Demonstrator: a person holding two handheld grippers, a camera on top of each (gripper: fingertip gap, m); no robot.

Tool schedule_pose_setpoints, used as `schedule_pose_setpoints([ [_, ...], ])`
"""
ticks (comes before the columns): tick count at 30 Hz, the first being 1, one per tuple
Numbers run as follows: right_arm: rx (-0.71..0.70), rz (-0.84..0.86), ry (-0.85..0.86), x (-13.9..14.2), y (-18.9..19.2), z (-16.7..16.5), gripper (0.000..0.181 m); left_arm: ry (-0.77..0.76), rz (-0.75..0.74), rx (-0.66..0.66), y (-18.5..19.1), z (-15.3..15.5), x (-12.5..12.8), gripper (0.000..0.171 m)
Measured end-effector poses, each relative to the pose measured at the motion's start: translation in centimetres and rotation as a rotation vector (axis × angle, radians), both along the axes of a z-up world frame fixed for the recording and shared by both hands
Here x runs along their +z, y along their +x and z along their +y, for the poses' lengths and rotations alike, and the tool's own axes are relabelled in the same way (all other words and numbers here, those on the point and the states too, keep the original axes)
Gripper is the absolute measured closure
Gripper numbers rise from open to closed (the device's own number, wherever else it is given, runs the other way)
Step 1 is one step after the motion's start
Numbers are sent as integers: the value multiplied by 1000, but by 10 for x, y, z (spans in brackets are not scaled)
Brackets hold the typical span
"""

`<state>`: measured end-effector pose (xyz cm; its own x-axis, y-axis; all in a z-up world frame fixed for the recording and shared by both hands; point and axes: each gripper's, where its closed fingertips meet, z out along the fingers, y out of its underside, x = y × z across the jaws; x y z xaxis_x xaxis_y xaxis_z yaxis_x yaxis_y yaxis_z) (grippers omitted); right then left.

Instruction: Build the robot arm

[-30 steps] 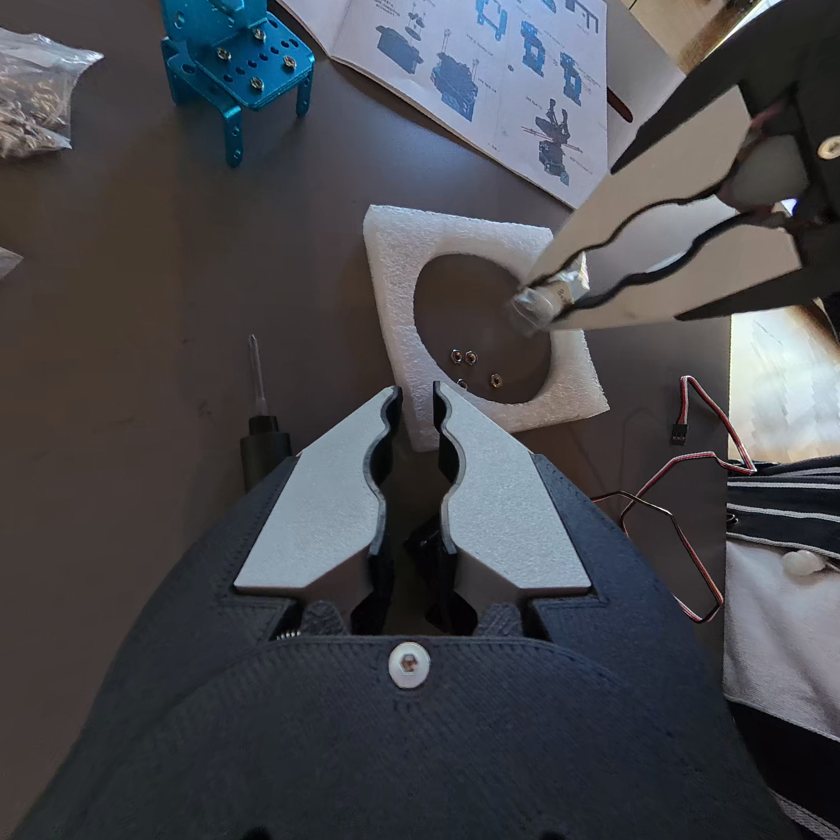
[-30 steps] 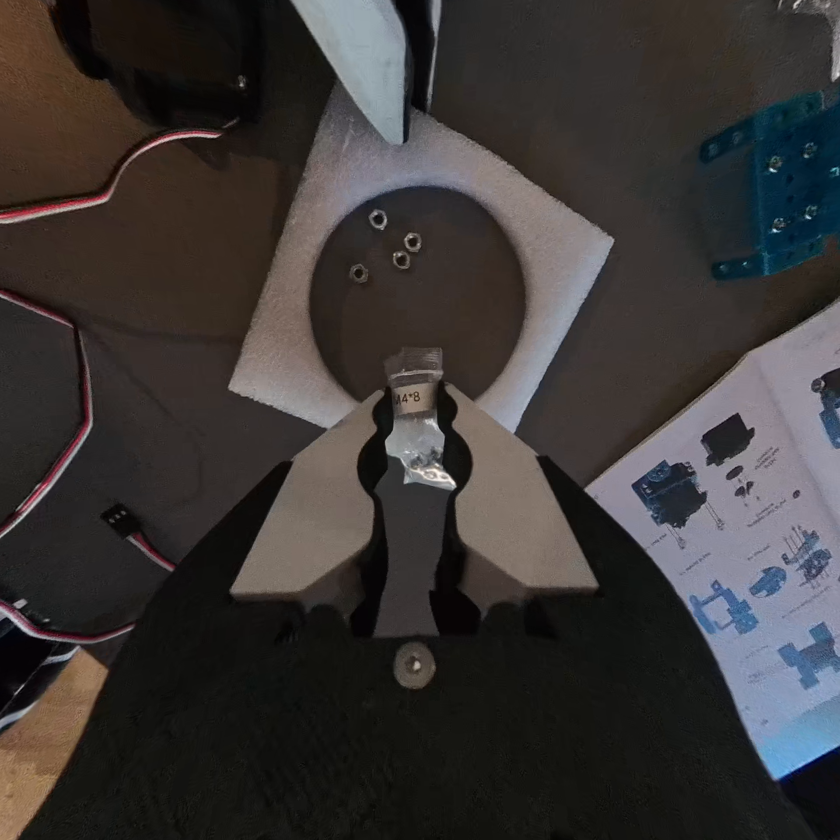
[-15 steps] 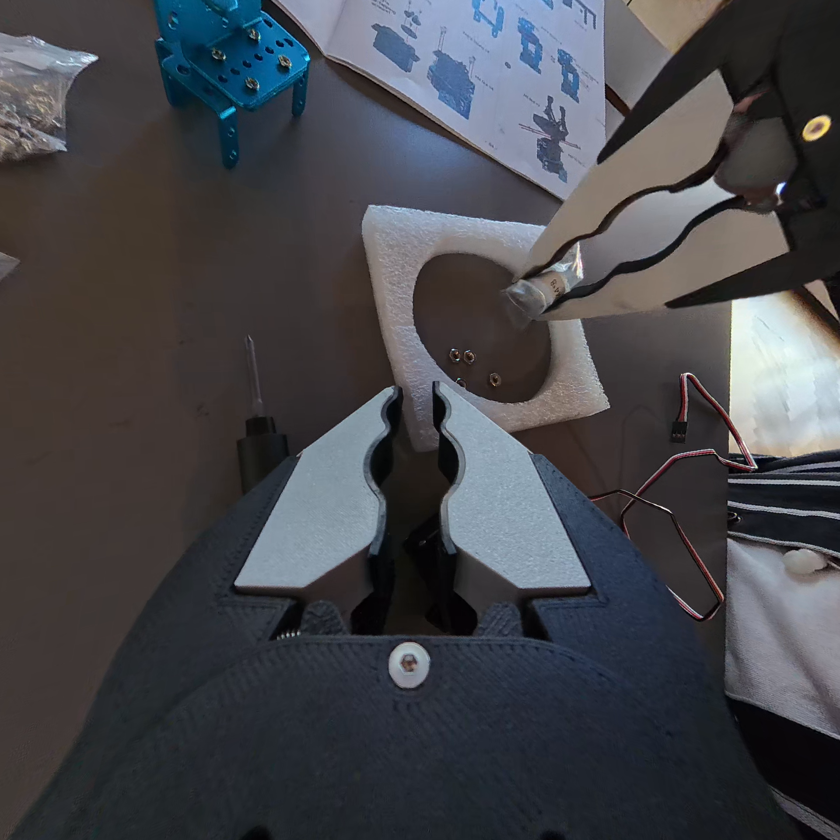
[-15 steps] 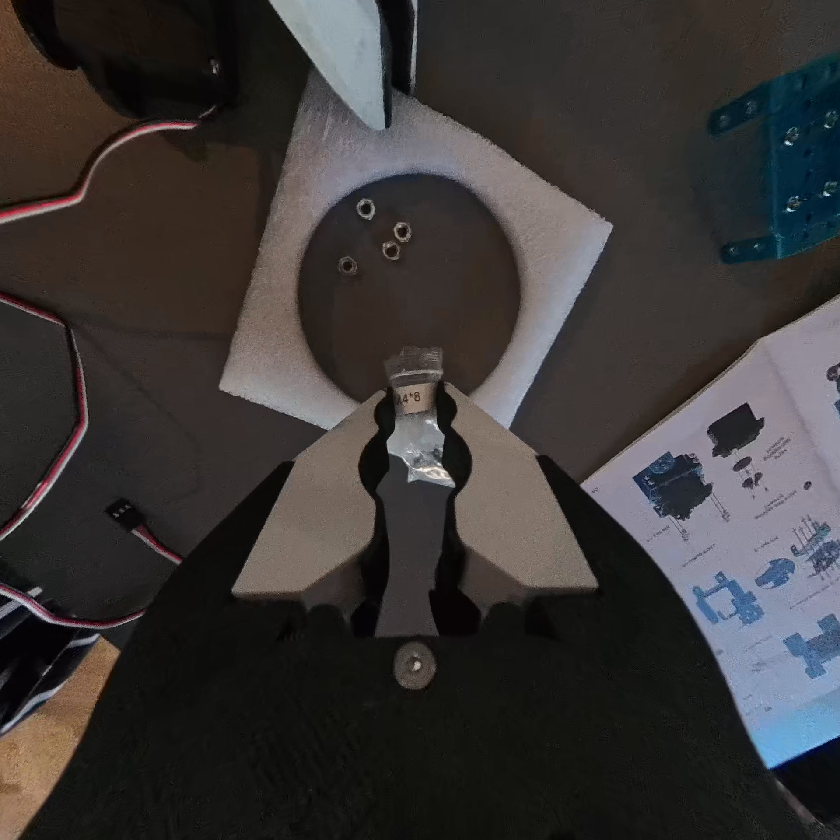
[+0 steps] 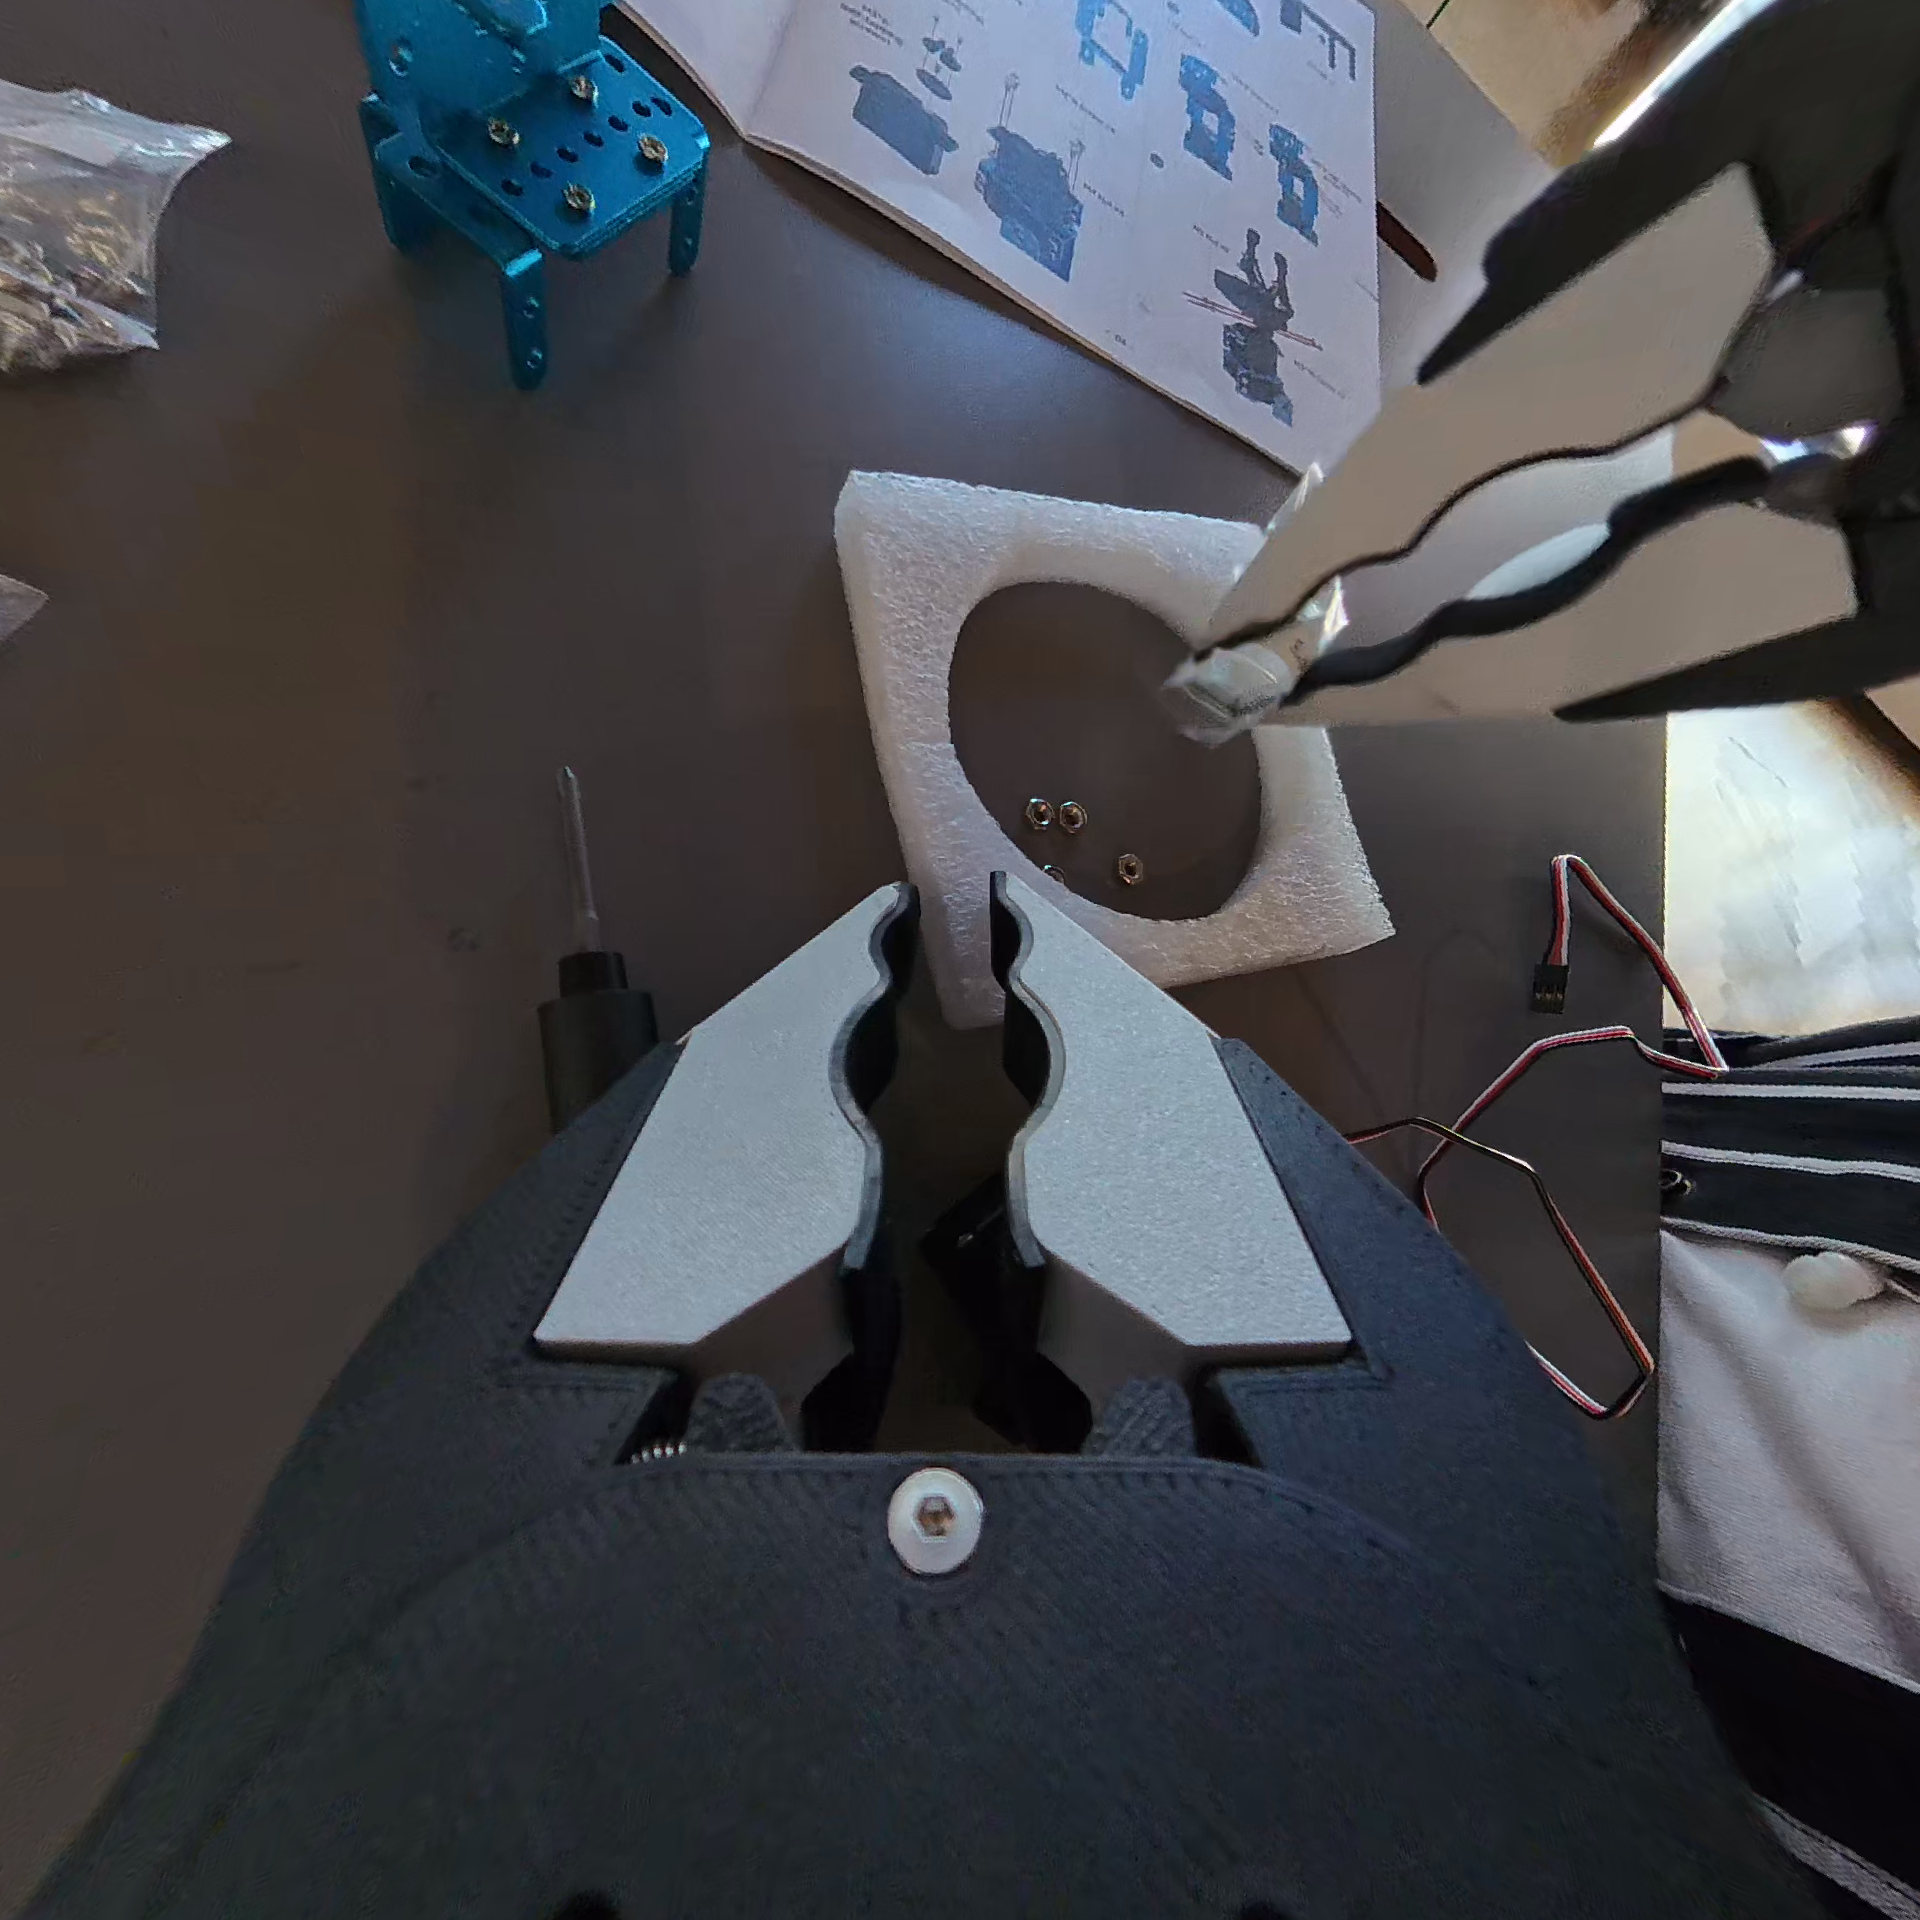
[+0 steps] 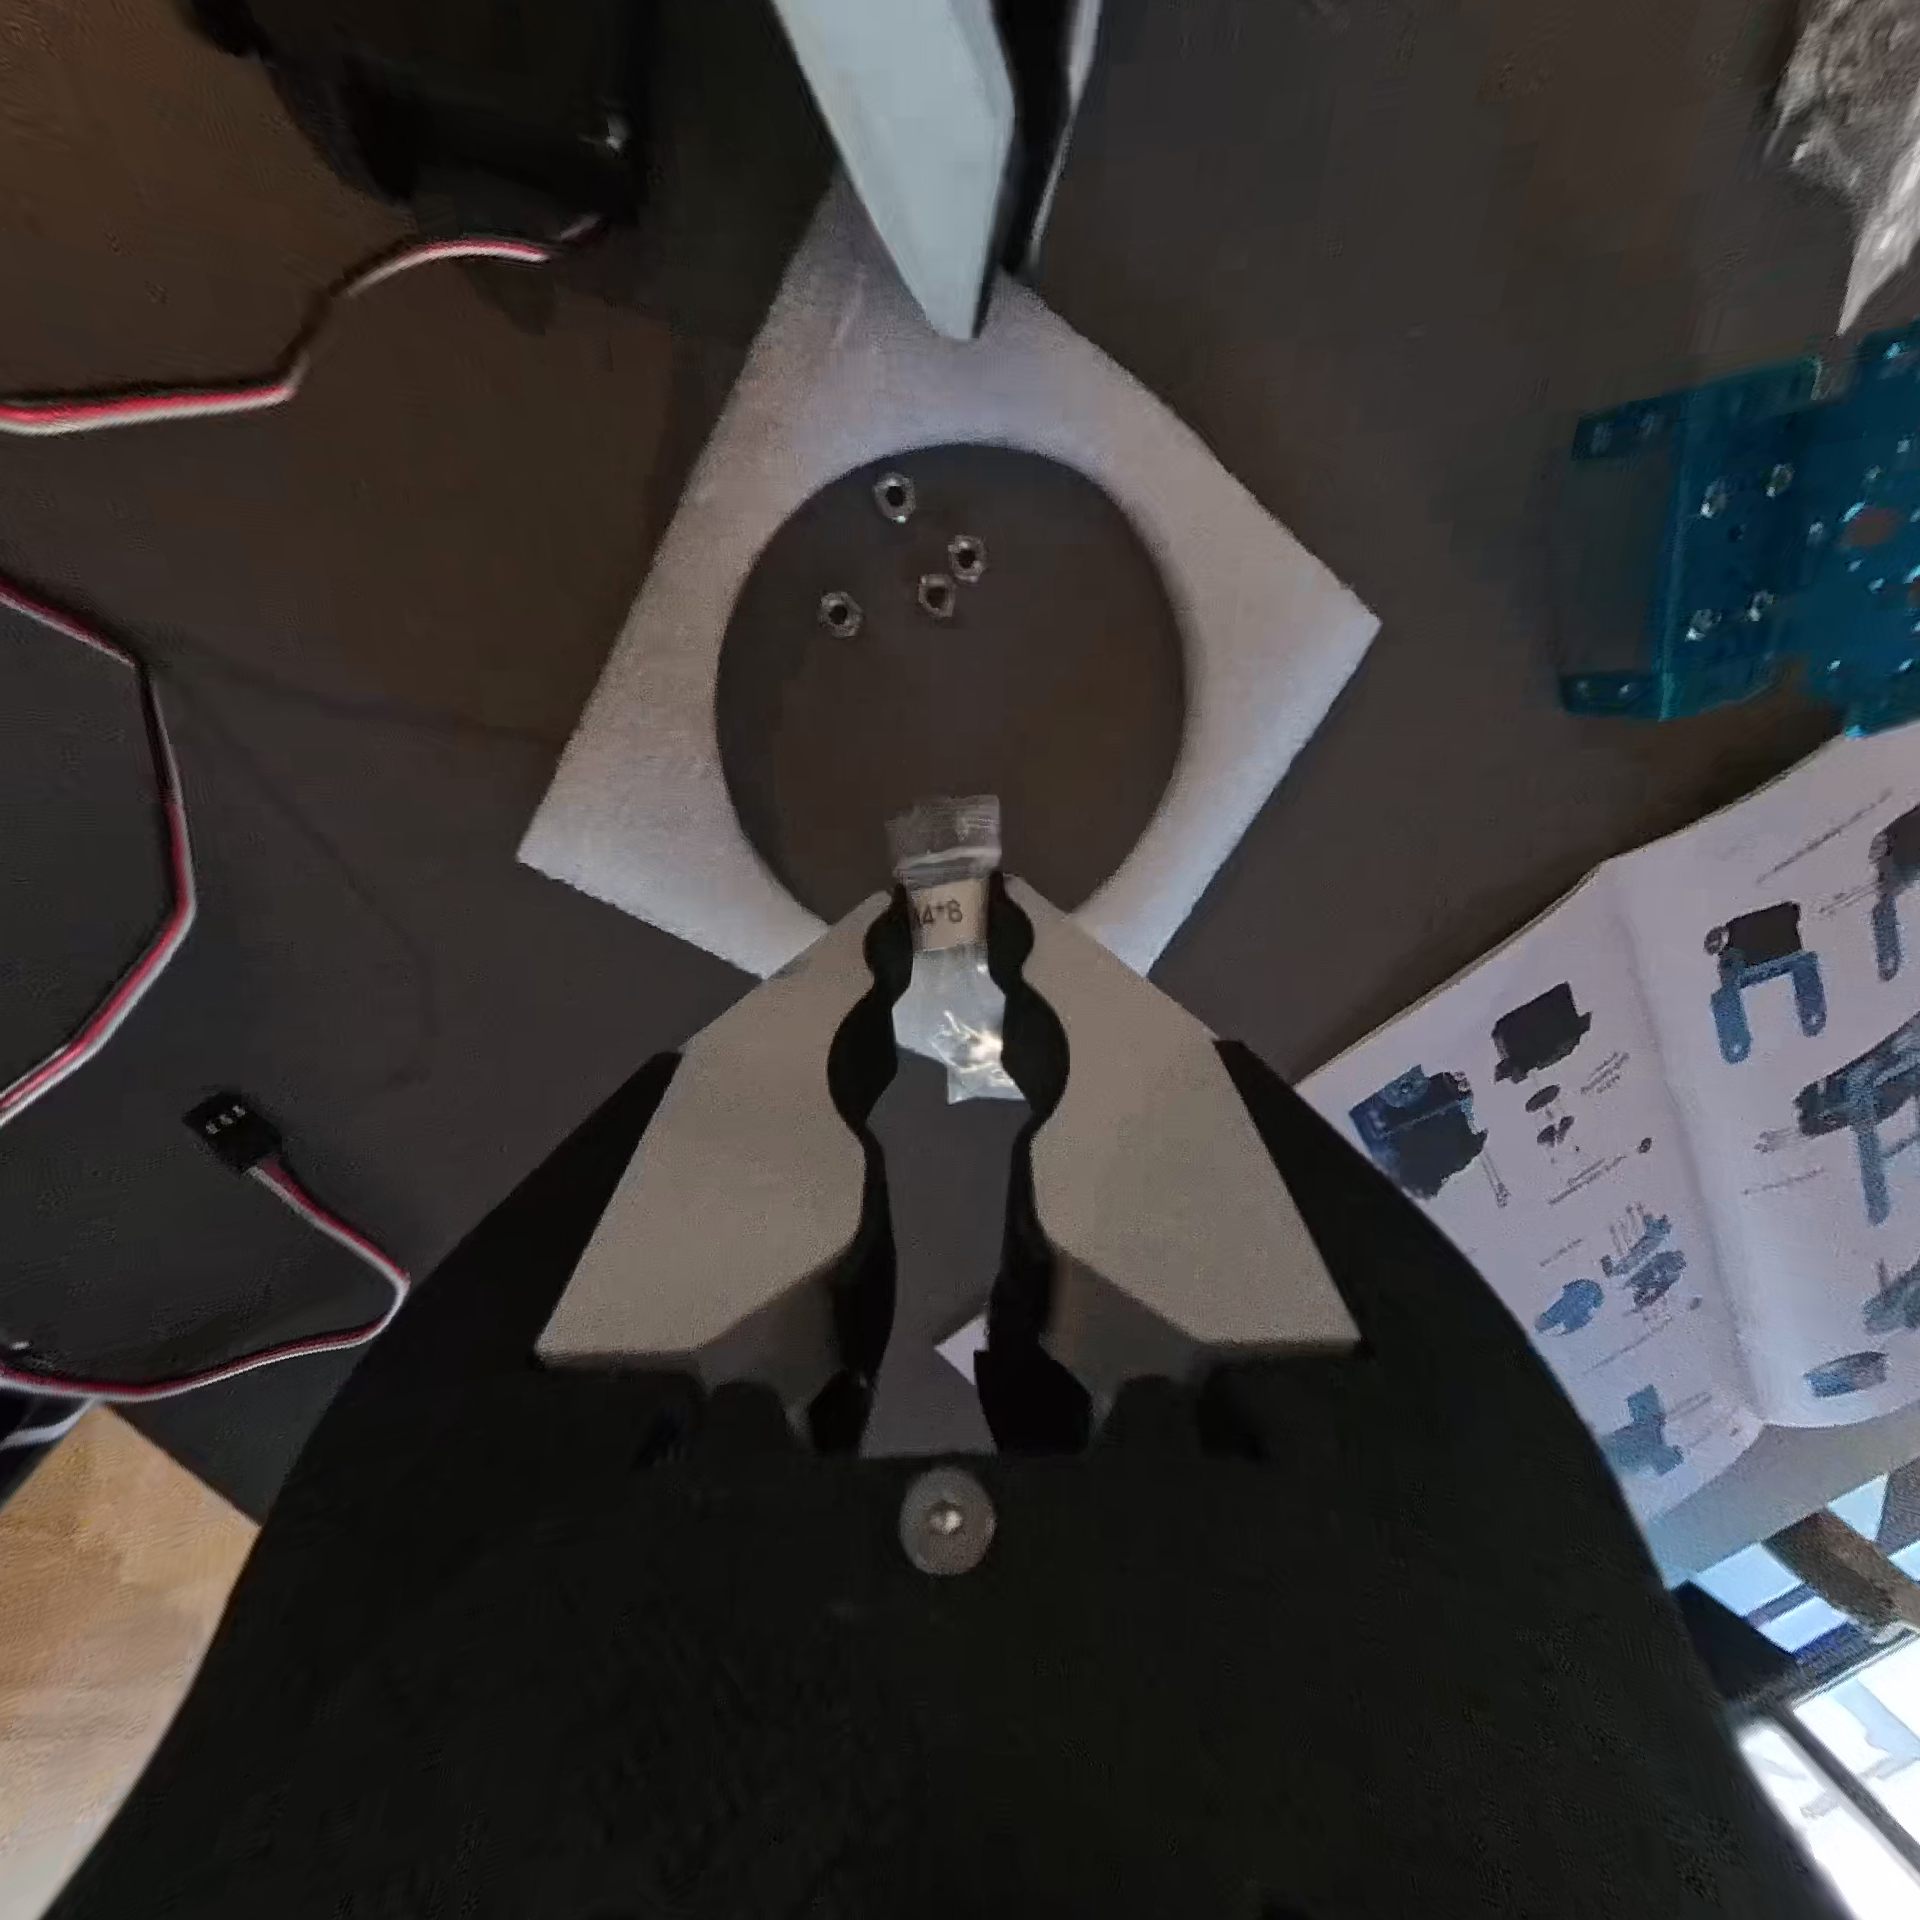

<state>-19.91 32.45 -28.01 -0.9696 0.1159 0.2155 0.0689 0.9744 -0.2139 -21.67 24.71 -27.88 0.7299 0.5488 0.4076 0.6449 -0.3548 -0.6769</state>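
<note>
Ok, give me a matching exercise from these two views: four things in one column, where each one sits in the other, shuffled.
Things:
1. small clear bag
2. four nuts
3. screwdriver
4. blue bracket

Places:
A. on the table inside the foam's round hole
B. beside the instruction sheet, far from the left tool
C. pinched at the right tool's tips
D. on the table beside the left tool

Pairs: 1-C, 2-A, 3-D, 4-B
</note>
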Motion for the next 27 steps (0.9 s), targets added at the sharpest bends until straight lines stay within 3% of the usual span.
schedule_pose_setpoints([
  [5, -27, -10, 24, -4, -6, 6, 168, -2, -3, -2, 0, 0, 0, 159],
  [7, 22, 22, 16, -1, -3, 2, 168, -1, -1, -1, 0, 0, 0, 159],
  [10, -42, -22, 16, -7, -7, 9, 166, -3, -7, -3, 0, 0, -1, 158],
  [14, 1, -8, -8, -4, -1, 1, 166, 1, -7, -2, 0, 0, 0, 158],
  [27, -35, -54, -45, 4, -1, 15, 142, 3, -15, -2, 1, 0, -1, 157],
])
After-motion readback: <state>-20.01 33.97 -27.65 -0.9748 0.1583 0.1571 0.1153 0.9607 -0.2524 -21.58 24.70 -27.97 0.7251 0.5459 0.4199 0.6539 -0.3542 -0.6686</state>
